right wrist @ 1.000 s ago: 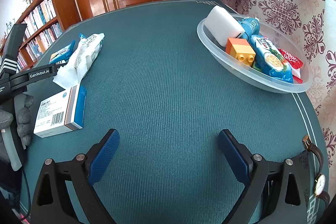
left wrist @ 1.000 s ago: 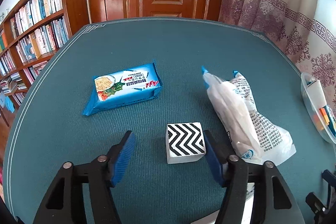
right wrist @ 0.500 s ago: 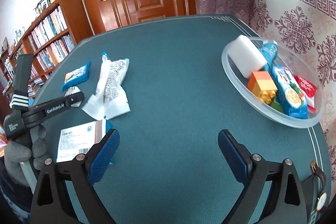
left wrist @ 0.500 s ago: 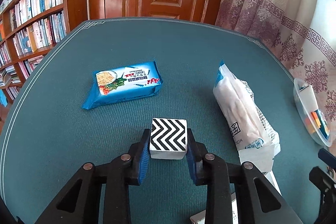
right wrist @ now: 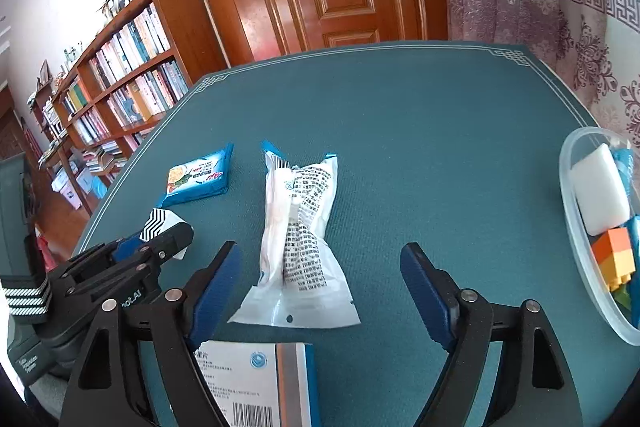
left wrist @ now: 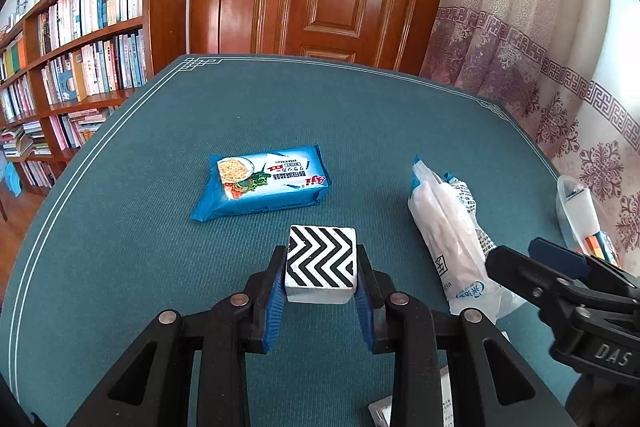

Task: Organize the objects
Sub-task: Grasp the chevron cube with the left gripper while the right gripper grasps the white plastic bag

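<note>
1. Now the left gripper (left wrist: pixel 320 291) is clamped on the zigzag block (left wrist: pixel 321 263), its blue pads pressed to both sides; a second ago the jaws stood wide with the block loose between them.
2. Its underside appears just clear of the table (left wrist: pixel 160 227), though I cannot be sure.
3. Beyond the block lies the blue cracker pack (left wrist: pixel 262 187), flat and untouched, as before.
4. To the right, the white bag (left wrist: pixel 452 239) lies lengthwise on the cloth.
5. The right gripper (right wrist: pixel 320 287) has swung over from the bowl side: earlier it faced bare cloth, now the white bag lies between its fingers.
6. Its jaws are closing but do not yet touch the bag.
7. A medicine box (right wrist: pixel 256 383) sits under that gripper, at the near edge.
8. The clear bowl (right wrist: pixel 568 211) has shifted to the far right of the right view, holding a white block (right wrist: pixel 600 199) and an orange brick (right wrist: pixel 614 255).
</note>
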The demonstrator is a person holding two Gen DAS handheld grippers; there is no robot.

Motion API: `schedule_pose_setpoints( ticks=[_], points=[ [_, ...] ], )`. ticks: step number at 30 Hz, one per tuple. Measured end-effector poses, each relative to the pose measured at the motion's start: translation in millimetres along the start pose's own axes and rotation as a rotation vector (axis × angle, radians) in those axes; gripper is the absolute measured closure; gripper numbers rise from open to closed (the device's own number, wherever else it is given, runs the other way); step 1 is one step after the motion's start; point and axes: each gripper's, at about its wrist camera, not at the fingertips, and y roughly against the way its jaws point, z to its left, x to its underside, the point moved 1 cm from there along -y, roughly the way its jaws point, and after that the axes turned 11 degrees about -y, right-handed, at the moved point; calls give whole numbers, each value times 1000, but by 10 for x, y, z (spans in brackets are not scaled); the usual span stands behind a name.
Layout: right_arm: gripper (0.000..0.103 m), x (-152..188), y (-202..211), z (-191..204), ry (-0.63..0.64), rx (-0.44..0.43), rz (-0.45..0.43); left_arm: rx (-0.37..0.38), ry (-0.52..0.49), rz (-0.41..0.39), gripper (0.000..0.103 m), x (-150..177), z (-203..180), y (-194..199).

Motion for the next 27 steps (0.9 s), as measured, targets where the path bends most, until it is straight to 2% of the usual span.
schedule_pose_setpoints(
  ticks=[11,13,15,17,21,27],
  points=[
    [30,-46,-370,103,41,36,48,-7,20,5,70,10,46,17],
    [33,-54,-432,104,46,41,62,-9,19,8,70,12,39,13],
    [40,-57,-505,101,46,46,80,-9,20,8,70,14,40,17],
    [43,-70,-521,117,56,55,73,-8,21,8,70,16,42,13],
    [55,-66,-541,161,78,72,75,-5,21,12,70,32,29,5],
    [57,-49,-487,152,78,70,69,-2,22,10,70,24,23,13]
  ],
)
